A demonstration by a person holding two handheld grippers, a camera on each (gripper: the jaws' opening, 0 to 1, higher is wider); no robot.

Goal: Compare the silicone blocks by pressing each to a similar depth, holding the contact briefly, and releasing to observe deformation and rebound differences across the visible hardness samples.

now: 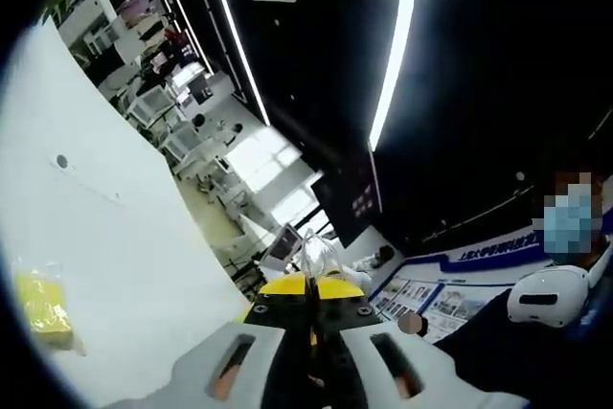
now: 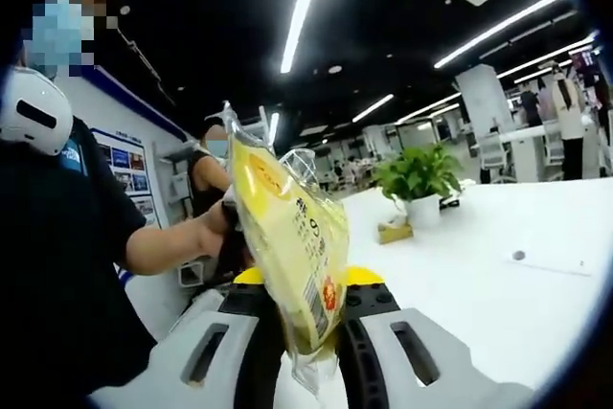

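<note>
The right gripper is clamped on a yellow bag mid-frame, the left gripper looks pinched together, so no pressing has started.

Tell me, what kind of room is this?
It looks like a big open office or lab. Long strip lights run across a dark ceiling, white desks stand in rows far back, and a potted plant sits on the wide white table. Posters hang on the wall.

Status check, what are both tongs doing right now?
Right tongs shut on yellow bag, held above white table. Left tongs look shut, empty. Another yellow pack lies on the table. Nothing in the way.
</note>
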